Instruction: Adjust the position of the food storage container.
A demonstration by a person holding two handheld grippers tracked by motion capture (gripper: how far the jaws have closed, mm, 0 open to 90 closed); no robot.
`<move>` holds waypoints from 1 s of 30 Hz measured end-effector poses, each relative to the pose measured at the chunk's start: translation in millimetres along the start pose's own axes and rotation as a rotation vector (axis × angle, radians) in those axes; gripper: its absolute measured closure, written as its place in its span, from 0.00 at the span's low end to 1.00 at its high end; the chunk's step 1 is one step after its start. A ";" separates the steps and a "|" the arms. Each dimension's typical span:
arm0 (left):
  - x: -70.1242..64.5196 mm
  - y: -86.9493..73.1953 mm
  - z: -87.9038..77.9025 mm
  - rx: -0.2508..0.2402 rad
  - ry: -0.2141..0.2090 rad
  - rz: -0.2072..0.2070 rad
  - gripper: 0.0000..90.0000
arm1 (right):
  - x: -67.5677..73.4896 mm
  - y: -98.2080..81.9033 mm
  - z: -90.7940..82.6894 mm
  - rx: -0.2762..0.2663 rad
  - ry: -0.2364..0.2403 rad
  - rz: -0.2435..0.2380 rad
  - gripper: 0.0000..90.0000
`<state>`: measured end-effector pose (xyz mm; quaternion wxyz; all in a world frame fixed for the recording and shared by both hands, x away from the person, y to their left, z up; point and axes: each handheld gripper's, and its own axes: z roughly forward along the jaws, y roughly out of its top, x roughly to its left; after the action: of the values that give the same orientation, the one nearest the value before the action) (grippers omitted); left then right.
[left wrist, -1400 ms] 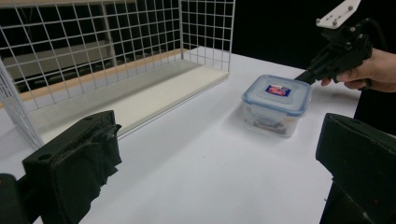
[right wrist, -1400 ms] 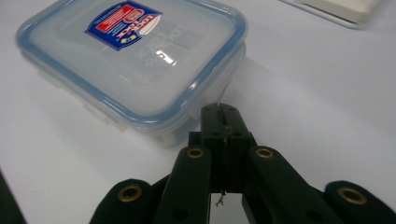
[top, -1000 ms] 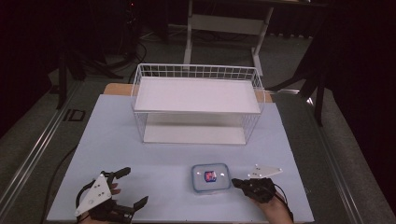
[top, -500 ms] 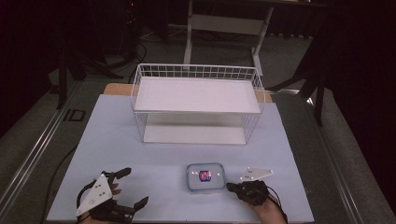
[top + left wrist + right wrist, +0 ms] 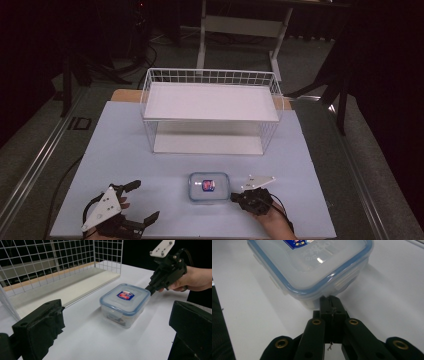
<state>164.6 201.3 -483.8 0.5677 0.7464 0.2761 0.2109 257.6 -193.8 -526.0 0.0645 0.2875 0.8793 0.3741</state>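
A clear square food container with a blue-rimmed lid and a red-and-blue label sits on the white table near the front edge. My right gripper is shut, and its closed jaw tips press against the container's near right corner. In the left gripper view the right gripper touches the box's far side, held by a hand. At the front left my left gripper is wide open with nothing in it, a hand's width left of the container. Its jaws frame the box in the left gripper view.
A white wire basket shelf stands at the back middle of the table, with a white board on top and another below. Its mesh wall is close behind the container. Dark floor and stand legs lie beyond.
The right gripper has moved left and toward the person, and the container has slid left along the table in front of it. The left gripper has stayed put.
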 end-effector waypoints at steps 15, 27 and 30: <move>1.7 -1.1 1.7 0.012 0.001 -0.007 0.00 | 1.9 21.4 25.3 0.002 0.011 -0.039 1.00; 2.1 -1.6 2.1 0.017 0.001 -0.008 0.00 | 6.1 24.2 30.3 -0.001 0.035 -0.060 1.00; 2.3 -1.7 2.1 0.018 0.002 -0.010 0.00 | 6.8 23.8 28.2 0.007 0.002 -0.080 1.00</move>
<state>167.4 201.7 -486.0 0.5618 0.7498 0.2822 0.2064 272.2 -159.3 -528.8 0.0773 0.2518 0.8915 0.3685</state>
